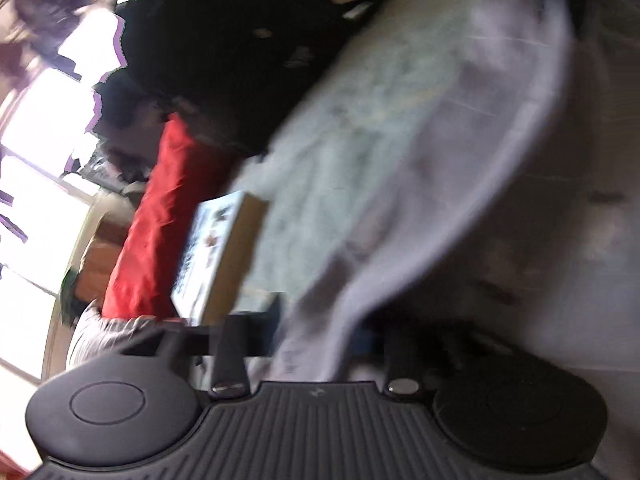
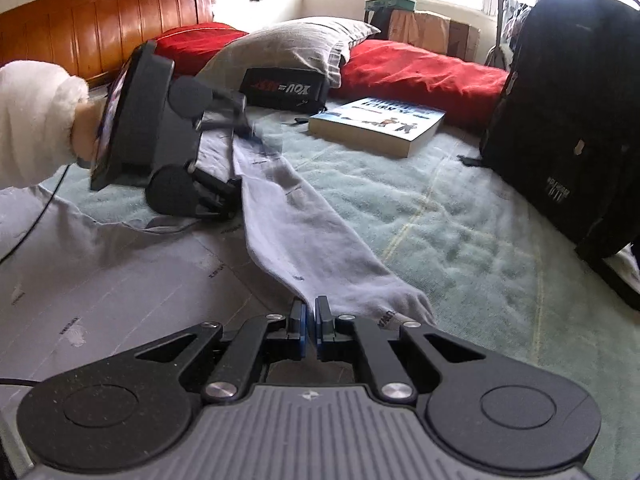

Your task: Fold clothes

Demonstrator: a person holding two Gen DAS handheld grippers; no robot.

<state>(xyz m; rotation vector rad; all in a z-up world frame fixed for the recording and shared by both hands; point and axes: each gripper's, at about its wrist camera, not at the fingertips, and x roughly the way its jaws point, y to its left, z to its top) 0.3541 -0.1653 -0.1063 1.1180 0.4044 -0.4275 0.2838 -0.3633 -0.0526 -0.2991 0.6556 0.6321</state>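
Grey clothing point(image 2: 296, 216), soft jersey by the look of it, lies spread over the pale green blanket point(image 2: 460, 240) on the bed, with one long sleeve or leg pulled into a taut ridge between the two tools. The right gripper point(image 2: 311, 312) has its jaws pinched together on the near end of that ridge, at the hem. The left gripper point(image 2: 236, 152) sits at the far end, tilted on its side in the person's hand; its fingers look closed on the cloth there, though its own camera is badly motion-blurred and the fabric point(image 1: 400, 200) hides the tips, so I cannot tell for certain.

Cloth like this is light, limp and stretchy: it will sag wherever it is unsupported and will not hold a crease unless pressed flat. Seams, cuffs and hems are the best holds, since the doubled layers give the pads something to bite and keep the edge straight. Grabbing mid-panel would likely bunch it.

A book point(image 2: 378, 126), a black backpack point(image 2: 568, 128), a grey pillow point(image 2: 296, 44) and red cushions point(image 2: 424, 72) lie beyond the garment, near enough to catch a swung sleeve.
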